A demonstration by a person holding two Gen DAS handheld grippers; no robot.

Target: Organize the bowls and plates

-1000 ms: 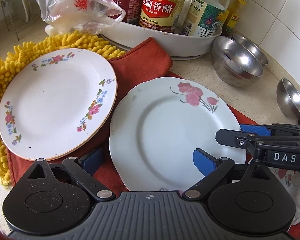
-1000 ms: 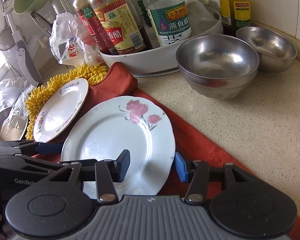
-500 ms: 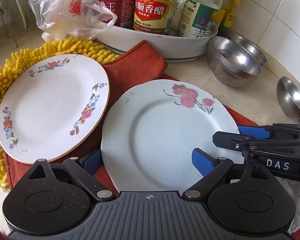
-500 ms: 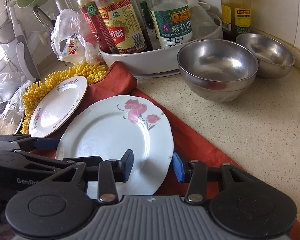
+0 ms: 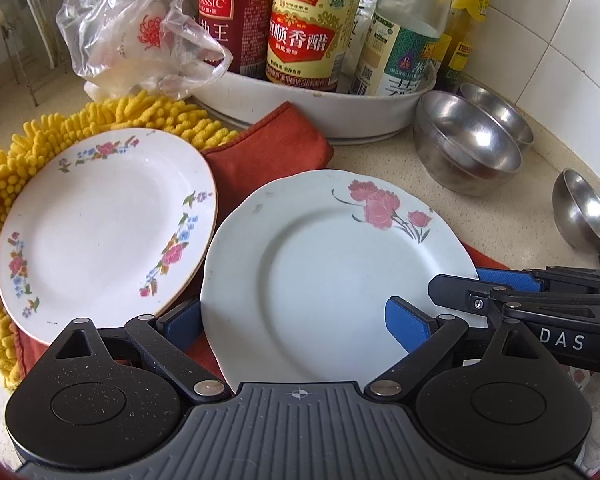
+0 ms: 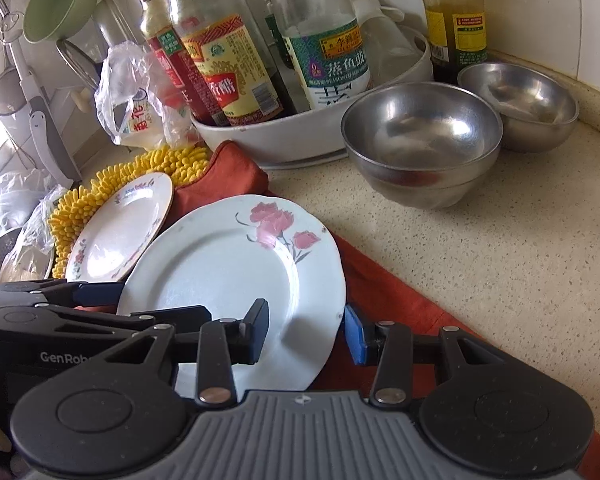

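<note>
We are gripping the rose plate on the red cloth: our right gripper has just been closing astride its rim, pads apart; left gripper gapes. Next: clamp, lift onto the 2nd plate.

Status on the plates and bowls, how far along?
Nothing stacked yet: the rose plate and the small-flowered plate lie side by side on the red cloth. In hand: the right hand-held gripper has just been closing its jaws around the rose plate's rim, no grip yet. Left: stack plates, gather the steel bowls.
</note>
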